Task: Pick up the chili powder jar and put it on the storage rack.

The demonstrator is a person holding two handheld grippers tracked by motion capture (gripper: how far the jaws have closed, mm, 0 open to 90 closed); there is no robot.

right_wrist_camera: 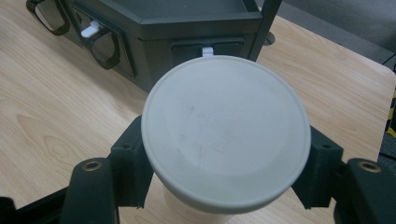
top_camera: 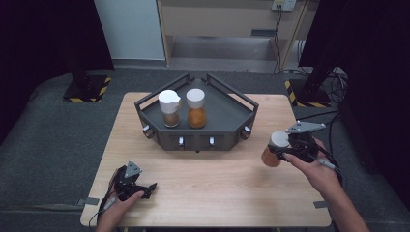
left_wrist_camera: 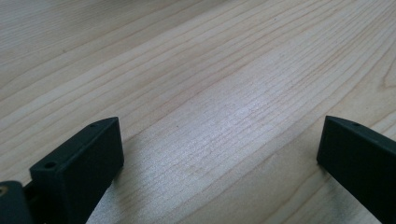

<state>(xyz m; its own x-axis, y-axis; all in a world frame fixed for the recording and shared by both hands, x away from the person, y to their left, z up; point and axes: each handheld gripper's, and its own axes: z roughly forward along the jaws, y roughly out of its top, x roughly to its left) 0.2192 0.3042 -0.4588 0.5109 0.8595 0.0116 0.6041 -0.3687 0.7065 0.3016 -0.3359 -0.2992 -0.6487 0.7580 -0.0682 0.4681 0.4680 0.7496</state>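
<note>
Pale wood table point(top_camera: 208, 188), dark tray point(top_camera: 227, 113) at back, grey carpet, right gripper point(top_camera: 285, 147) clamping white-lidded jar point(top_camera: 273, 149), left gripper point(top_camera: 145, 187) spread wide, empty

From above your side, you look forward and down on the whole surface point(top_camera: 208, 183). Your left camera skims bare wood between its fingers point(left_wrist_camera: 74, 172). Your right camera sits close over a lid point(right_wrist_camera: 226, 130), sharing the tray point(right_wrist_camera: 187, 28) beyond its fingers with the high view.

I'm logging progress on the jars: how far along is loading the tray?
Two white-capped jars already stand in the dark tray. A third jar is clamped in the right claw, off to the tray's right, not yet in it. The left claw is open over the table.
</note>
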